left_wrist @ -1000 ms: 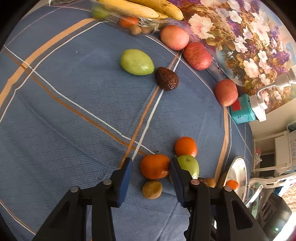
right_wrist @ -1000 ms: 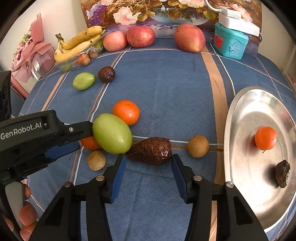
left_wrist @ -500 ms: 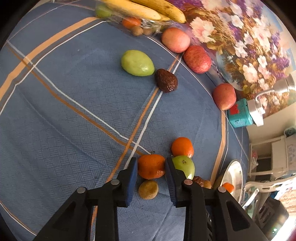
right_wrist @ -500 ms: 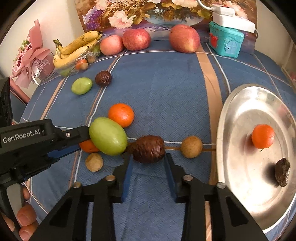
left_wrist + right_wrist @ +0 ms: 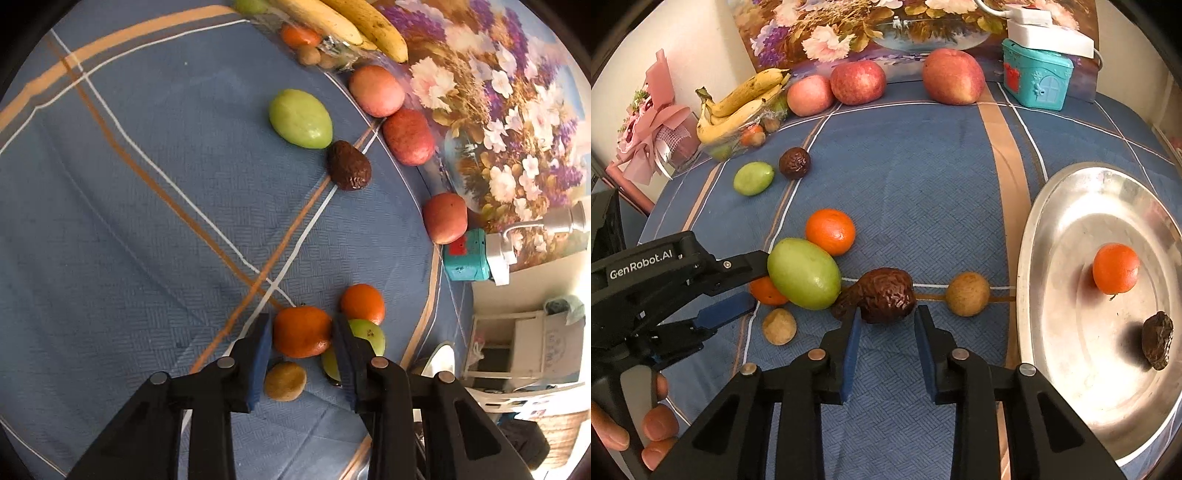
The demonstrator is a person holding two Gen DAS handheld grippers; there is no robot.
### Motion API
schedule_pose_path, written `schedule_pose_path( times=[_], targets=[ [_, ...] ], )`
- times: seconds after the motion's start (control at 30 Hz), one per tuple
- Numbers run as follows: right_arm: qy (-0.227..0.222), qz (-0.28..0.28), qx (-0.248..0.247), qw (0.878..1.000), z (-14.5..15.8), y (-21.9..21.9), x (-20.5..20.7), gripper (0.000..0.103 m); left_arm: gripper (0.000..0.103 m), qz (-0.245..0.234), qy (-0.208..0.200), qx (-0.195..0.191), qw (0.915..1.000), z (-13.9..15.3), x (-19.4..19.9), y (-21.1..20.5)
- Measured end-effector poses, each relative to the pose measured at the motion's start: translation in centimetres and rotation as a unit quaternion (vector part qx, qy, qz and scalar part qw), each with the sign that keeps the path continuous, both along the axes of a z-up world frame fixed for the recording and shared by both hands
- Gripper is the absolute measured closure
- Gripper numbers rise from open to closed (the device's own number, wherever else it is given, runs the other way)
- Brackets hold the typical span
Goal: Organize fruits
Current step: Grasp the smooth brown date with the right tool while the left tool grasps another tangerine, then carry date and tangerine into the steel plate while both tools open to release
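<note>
Closing down, my left gripper clamped its blue pads on a tangerine sitting on the blue tablecloth, with a green mango touching its far finger and a small brown fruit just beside. My right gripper had also just narrowed, its jaws pinching the near side of a wrinkled dark brown fruit next to the mango. One tangerine and another dark fruit lay on the steel tray.
</note>
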State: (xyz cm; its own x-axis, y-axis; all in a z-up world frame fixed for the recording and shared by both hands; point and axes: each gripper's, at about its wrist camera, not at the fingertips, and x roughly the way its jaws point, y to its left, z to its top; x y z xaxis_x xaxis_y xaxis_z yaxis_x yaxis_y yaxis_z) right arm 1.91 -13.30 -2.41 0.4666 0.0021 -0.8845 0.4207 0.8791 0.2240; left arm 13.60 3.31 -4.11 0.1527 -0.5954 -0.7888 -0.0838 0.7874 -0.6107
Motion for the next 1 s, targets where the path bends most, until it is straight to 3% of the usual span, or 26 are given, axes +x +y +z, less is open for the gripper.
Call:
schedule_pose_path(
  times=[0.33,0.77,1.0],
  targets=[
    [-0.024,-0.029,0.014,0.999,0.9,-1.0,-0.7,0.067,0.069,0.030,-0.028,0.030,0.9987,1.7,0.2,1.7],
    [-0.037,-0.063,0.078,0.994,-0.6,-1.5,-0.2,0.061,0.069,0.036,-0.033,0.031,0.9983,2.0,0.5,2.6],
    [-0.042,-0.057,0.074,0.995,-0.7,-1.1,0.1,0.062,0.069,0.039,-0.037,0.033,0.9980,2.4,0.4,2.6]
  ],
)
